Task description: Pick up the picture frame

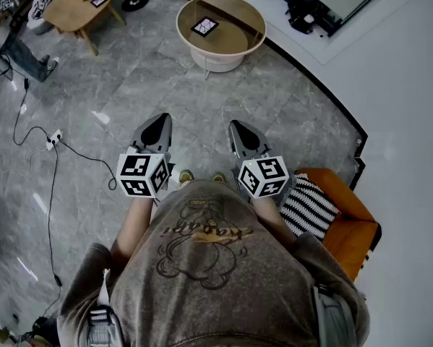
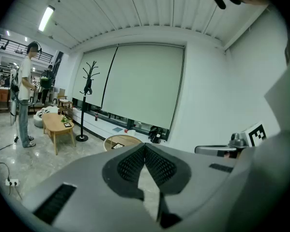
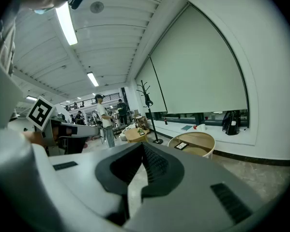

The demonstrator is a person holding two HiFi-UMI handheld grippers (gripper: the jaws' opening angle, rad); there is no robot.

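Grip: left hand-held gripper closed | right hand-held gripper closed (both empty)

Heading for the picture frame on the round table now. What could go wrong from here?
1. The picture frame seems to lie flat on the round table; jaws may push it rather than grip it.
2. The left gripper and right gripper are both shut; open one before reaching in.
3. A cable trails across the floor to your left: possible trip.
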